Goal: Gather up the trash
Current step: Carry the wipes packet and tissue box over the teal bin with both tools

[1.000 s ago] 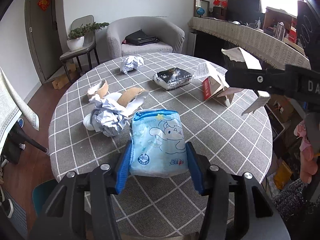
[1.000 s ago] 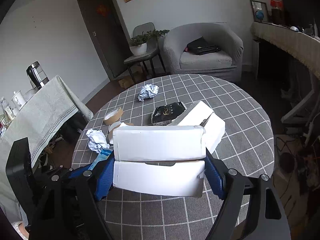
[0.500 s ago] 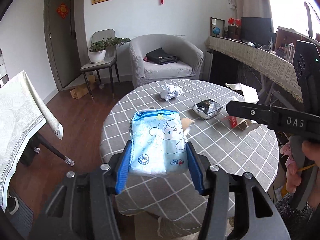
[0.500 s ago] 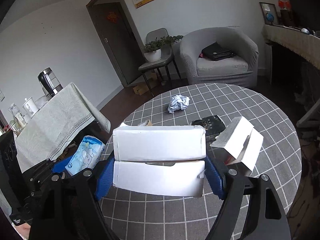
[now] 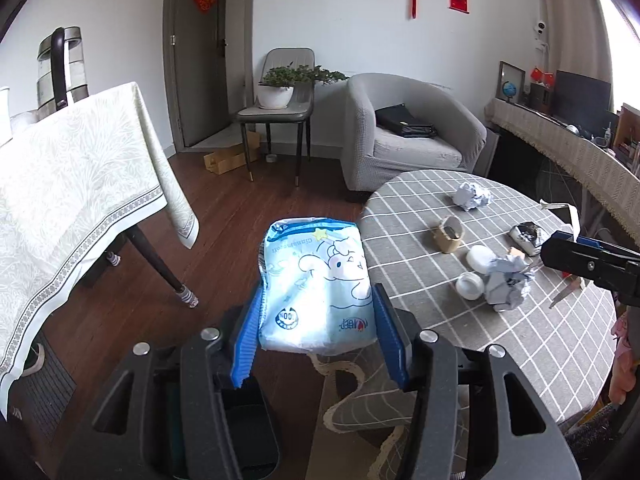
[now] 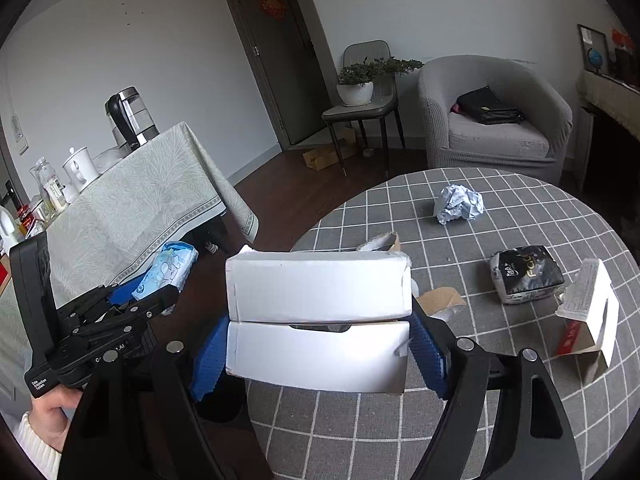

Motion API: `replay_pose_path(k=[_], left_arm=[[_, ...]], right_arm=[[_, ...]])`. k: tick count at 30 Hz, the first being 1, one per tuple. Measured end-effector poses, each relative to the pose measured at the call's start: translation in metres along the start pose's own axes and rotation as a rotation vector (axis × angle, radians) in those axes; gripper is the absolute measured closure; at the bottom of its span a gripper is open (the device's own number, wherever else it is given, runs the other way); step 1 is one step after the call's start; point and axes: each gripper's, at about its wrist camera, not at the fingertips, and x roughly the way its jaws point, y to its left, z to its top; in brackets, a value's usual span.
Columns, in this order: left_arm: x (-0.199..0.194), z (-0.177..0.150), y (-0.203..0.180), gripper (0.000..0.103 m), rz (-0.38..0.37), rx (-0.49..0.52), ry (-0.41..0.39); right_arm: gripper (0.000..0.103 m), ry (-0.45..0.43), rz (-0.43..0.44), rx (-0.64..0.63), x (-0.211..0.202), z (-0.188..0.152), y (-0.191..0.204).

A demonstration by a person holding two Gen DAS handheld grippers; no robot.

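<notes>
Right wrist view: white box (image 6: 318, 312) hides claw (image 6: 320, 344) pads.

Left gripper (image 5: 316, 332) with the blue tissue pack (image 5: 316, 284) now off the round table (image 5: 520, 344), out over the wood floor (image 5: 224, 248) beside the table's edge, no longer above the checked cloth. Right gripper (image 6: 320, 344) with the white box (image 6: 318, 316) drawn back toward the table's near edge. Torn carton (image 6: 588, 312), formerly behind the box, now clear of it on the right.
</notes>
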Motion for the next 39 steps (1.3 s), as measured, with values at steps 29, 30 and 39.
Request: replay_pose_path(k=[29, 30, 39], left_arm=[[0.065, -0.111, 0.165, 0.048, 0.127, -0.163, 0.303], [0.067, -0.115, 0.169, 0.048, 0.133, -0.166, 0.317], [0.079, -0.141, 0.193, 0.045, 0.134, -0.178, 0.407]], right_arm=[[0.023, 0.211, 0.188, -0.134, 0.148, -0.018, 0.157], [0.023, 0.218, 0.195, -0.135, 0.153, -0.019, 0.162], [0.023, 0.284, 0.227, -0.155, 0.192, -0.036, 0.198]])
